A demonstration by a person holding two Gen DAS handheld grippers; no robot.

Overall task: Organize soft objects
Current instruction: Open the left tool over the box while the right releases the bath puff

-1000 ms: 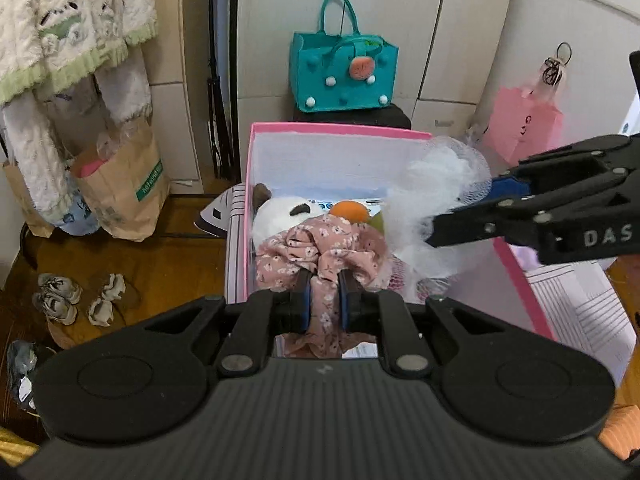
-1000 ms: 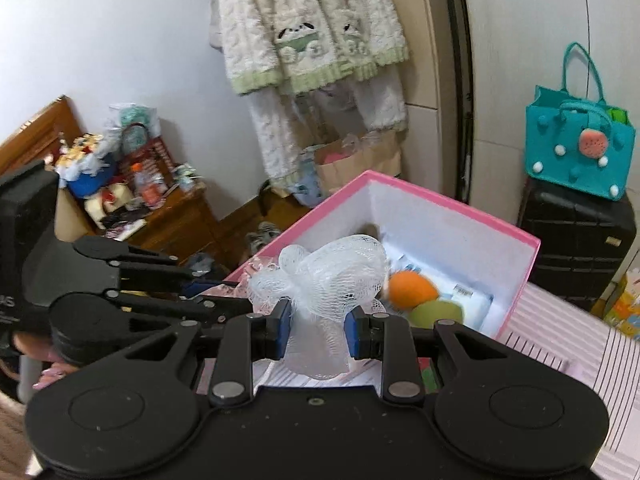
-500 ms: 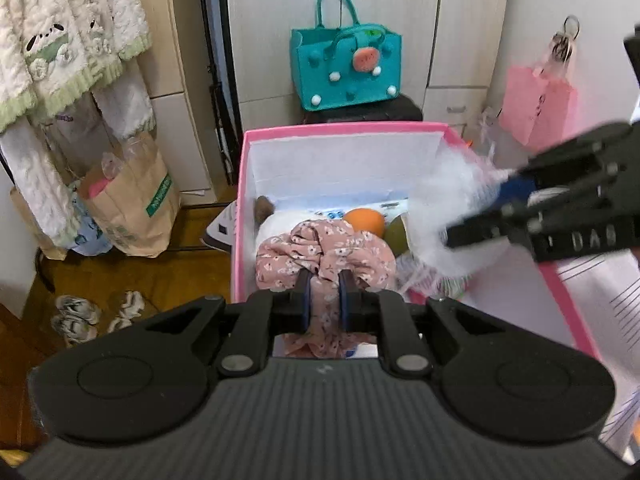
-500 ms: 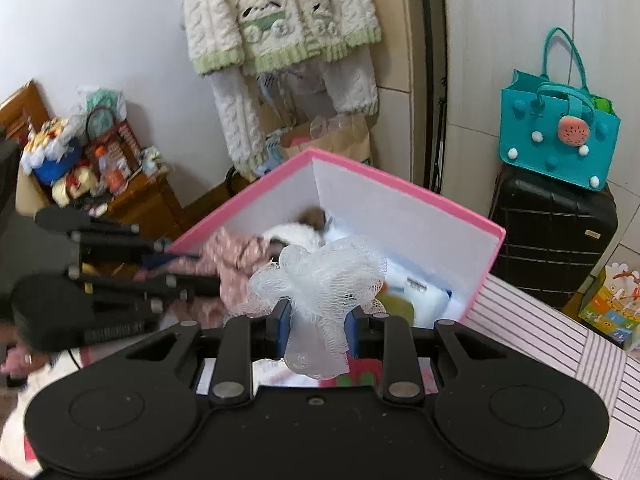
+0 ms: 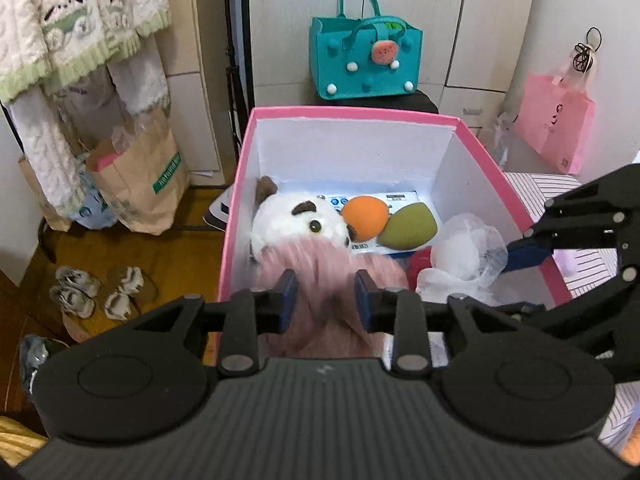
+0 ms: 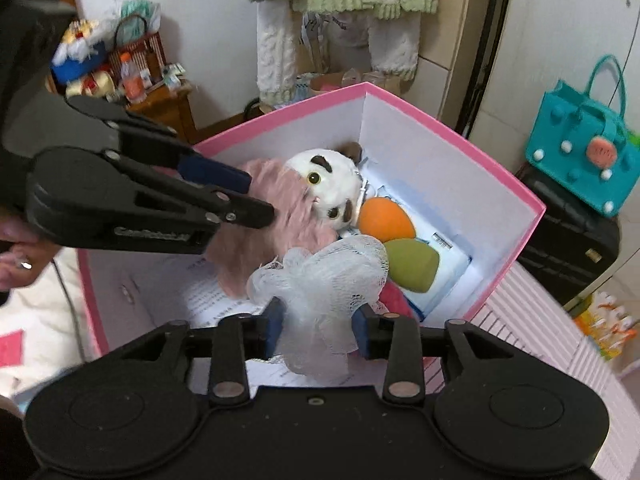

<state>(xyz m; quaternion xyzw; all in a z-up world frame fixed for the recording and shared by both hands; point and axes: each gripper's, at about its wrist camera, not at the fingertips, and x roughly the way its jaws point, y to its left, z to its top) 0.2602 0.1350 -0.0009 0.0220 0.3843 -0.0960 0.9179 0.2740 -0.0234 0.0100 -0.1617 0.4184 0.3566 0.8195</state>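
While both tools hang over the pink box (image 5: 472,123), each has its jaws opening with a soft item still between the pads.

Left tool (image 5: 325,300): the pink floral fabric (image 5: 320,268) sits between your fingers, motion-blurred. Pads stand apart from it on both sides, so it reads as released. The fabric is inside the box, just ahead of the tool, lying against the near side of the white plush toy (image 5: 298,218).

Right tool (image 6: 316,326): the white mesh puff (image 6: 324,276) bulges up between and ahead of your fingers. Gaps show beside both pads, so that grip is also let go. The puff is over the box interior, in front of the tool, touching the pink fabric to its left and close to the green sponge (image 6: 410,266) to its right.

Beyond the tools, deeper in the box: an orange sponge (image 5: 366,218) touches the plush toy's face, and the green one sits just right of the orange. Both rest on a flat white-and-blue packet (image 6: 444,276) on the box floor. Something red (image 6: 396,300) shows under the puff; can't tell what it is.

From the right wrist view, the left tool comes in from the left with its tips at the pink fabric. From the left wrist view, the right tool comes in from the right, tips at the puff.

Past the box: a teal tote (image 5: 366,60) on a dark suitcase (image 6: 568,252). The box stands on a striped surface (image 6: 532,344).
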